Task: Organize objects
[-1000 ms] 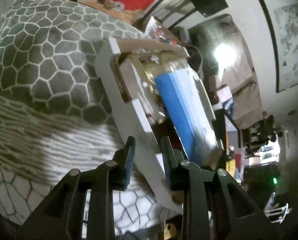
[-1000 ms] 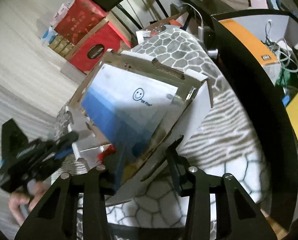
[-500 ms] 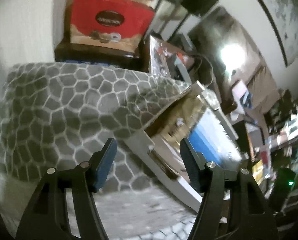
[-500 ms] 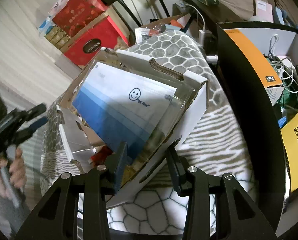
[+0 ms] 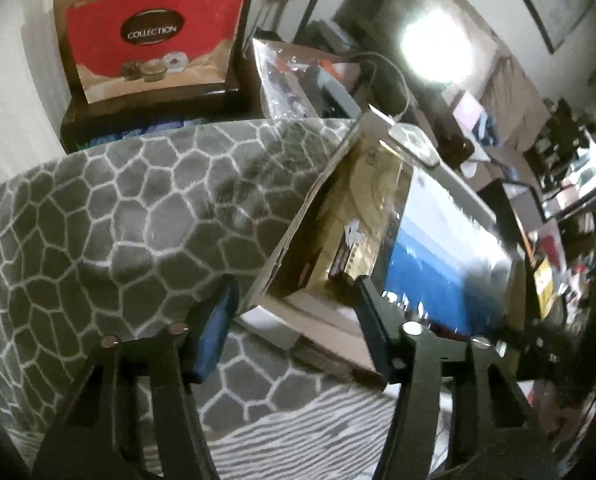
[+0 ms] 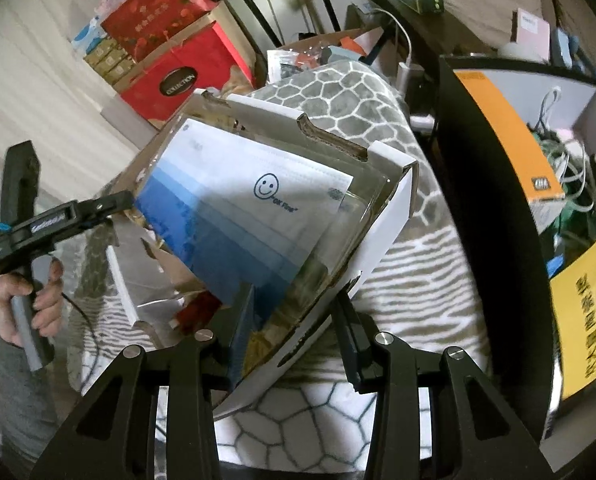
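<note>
Cardboard box [image 6: 381,216] with mask pack [image 6: 234,216] tilted on patterned blanket [image 5: 98,208]. Right claw [image 6: 294,320] pinches near box wall. Left claw [image 5: 294,304] closing, straddles far-side flap, pads not yet pressing.

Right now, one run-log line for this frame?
right gripper: shut on box | left gripper: closing around box flap | pack of masks: inside box

Both wrist cameras look down, close, sharing the cardboard box [image 5: 337,216].

Glaring backlight, motion blur, fisheye warp
</note>
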The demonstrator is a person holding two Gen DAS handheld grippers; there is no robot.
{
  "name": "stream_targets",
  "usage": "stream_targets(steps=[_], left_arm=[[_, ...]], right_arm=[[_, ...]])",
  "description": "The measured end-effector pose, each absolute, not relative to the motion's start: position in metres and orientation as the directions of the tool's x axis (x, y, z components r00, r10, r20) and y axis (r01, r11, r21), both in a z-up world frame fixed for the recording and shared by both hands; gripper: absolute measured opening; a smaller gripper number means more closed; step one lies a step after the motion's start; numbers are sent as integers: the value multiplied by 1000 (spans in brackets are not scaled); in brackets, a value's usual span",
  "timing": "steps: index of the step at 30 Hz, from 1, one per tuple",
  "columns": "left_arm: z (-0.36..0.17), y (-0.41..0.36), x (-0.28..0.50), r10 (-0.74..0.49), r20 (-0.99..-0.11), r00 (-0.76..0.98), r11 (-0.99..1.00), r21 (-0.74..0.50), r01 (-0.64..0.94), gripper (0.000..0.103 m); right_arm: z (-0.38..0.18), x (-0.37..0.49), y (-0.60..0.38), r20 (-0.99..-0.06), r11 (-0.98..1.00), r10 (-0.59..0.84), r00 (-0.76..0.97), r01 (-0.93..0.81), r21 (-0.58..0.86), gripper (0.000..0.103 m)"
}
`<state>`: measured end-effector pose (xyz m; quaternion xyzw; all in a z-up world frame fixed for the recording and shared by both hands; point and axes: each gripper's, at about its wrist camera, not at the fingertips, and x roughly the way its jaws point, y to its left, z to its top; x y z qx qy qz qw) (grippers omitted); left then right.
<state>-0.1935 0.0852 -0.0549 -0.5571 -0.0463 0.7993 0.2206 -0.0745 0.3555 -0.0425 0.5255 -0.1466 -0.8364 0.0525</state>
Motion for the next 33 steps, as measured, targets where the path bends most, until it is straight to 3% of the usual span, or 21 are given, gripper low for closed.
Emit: stream_targets(steps=[5,20,33], left_arm=[[-50,65,-181,415,-870,-267,-897,-342,-278,45],[-48,-2,-100,442,-861,-251,-896,-411,-167,45],[-50,-15,-88,464,-845,-264,-886,-445,-132,45]], right_arm=[[-44,-95,352,-885,-964,-235,-403,-21,265,41],[-47,-145,302,-878,-962,-272,-395,95,256,41],[-48,-164,286,-863,-960,-279,-422,94,264,41]])
